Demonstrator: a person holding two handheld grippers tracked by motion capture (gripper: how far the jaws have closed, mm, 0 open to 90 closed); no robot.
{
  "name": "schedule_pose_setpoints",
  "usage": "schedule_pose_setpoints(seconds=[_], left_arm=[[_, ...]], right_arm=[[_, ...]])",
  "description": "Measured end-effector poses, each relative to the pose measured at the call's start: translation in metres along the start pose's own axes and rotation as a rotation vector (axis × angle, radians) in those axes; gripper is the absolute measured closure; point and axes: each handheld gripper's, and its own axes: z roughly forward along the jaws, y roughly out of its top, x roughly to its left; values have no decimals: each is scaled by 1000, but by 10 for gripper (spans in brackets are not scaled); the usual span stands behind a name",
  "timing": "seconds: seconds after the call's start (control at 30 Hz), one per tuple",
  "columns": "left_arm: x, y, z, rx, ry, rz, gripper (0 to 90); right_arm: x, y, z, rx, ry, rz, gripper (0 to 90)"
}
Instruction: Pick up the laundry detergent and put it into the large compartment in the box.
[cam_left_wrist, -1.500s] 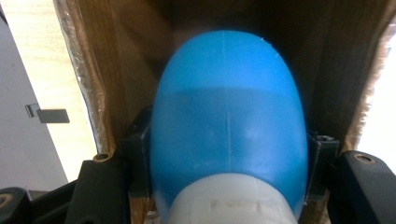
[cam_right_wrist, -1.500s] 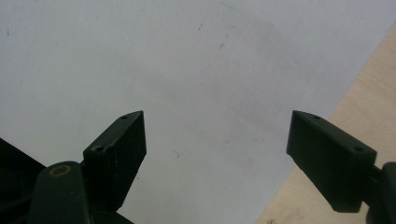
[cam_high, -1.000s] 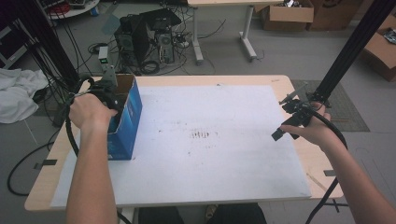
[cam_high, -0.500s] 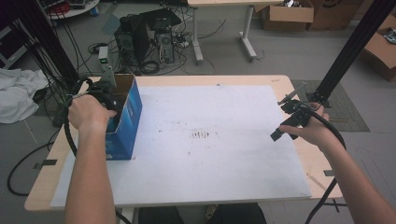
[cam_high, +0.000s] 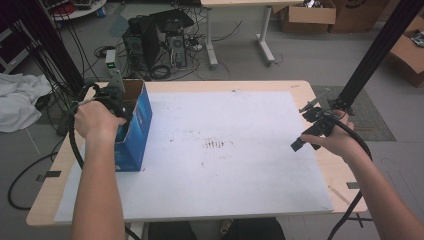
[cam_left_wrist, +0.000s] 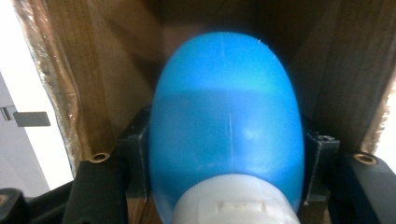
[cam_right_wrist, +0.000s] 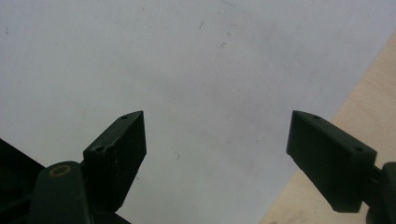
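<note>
A blue cardboard box (cam_high: 136, 125) stands open-topped on the left side of the table. My left gripper (cam_high: 118, 103) reaches down into it from above, with the hand over the box's left rim. Inside the brown box walls, the left gripper (cam_left_wrist: 226, 156) is shut on a blue rounded bottle (cam_left_wrist: 224, 112) with a white cap (cam_left_wrist: 233, 205); both black jaws press on the bottle's sides. My right gripper (cam_high: 301, 142) hovers near the right edge of the white sheet (cam_high: 225, 165). In the right gripper view the gripper (cam_right_wrist: 217, 135) stands open with nothing between its jaws.
The white sheet covers most of the wooden table (cam_high: 330, 175). A black slanted pole (cam_high: 370, 55) rises just beyond the right gripper. Computers and cables (cam_high: 160, 40) lie on the floor behind the table, and a white cloth (cam_high: 20, 102) lies at the far left.
</note>
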Motion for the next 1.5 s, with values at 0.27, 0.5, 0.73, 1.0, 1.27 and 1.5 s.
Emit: schedule_pose_setpoints(seconds=[0.27, 0.5, 0.73, 1.0, 1.27, 1.5], left_arm=[[-2, -1, -10, -4, 25, 3, 337], [-2, -4, -22, -17, 45, -4, 260], [-11, -9, -51, -67, 68, 20, 228], [-35, -13, -75, -114, 91, 90, 177], [-80, -11, -78, -113, 87, 223, 157], [-121, -12, -78, -144, 65, 325, 151]], right_arm=[[0, 0, 0, -3, 3, -9, 200], [1, 1, -1, -5, 3, -8, 200], [2, 2, -3, -10, 4, -9, 198], [4, 2, -5, -15, 9, -9, 196], [6, 0, -7, -17, 6, -1, 196], [7, 0, -12, -21, -1, -10, 194]])
